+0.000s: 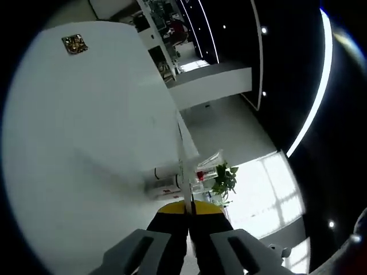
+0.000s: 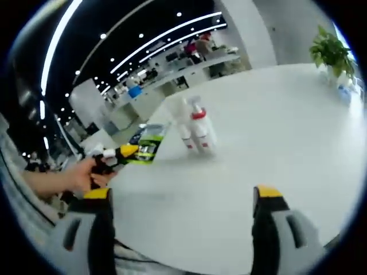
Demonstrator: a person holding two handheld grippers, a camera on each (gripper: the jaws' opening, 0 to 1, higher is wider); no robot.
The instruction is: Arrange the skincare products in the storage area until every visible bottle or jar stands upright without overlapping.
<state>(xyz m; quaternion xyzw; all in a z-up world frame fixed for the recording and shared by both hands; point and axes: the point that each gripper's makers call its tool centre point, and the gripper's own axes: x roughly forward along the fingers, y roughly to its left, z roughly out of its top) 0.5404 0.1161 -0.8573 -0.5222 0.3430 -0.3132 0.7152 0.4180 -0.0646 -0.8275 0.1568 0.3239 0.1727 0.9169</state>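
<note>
White bottles (image 2: 195,130) stand on smooth table (image 2: 275,126); right gripper (image 2: 182,220) jaws wide, left gripper (image 1: 189,213) jaws pressed together.

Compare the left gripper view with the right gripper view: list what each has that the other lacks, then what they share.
Left gripper view: a small gold square far off on the table, and a clear container beside the bottles.
Right gripper view: the right gripper with jaws open, a hand, and a green packet at the table edge.
Shared: the white table, the white bottles with red collars, a potted plant, and the left gripper, jaws together.
</note>
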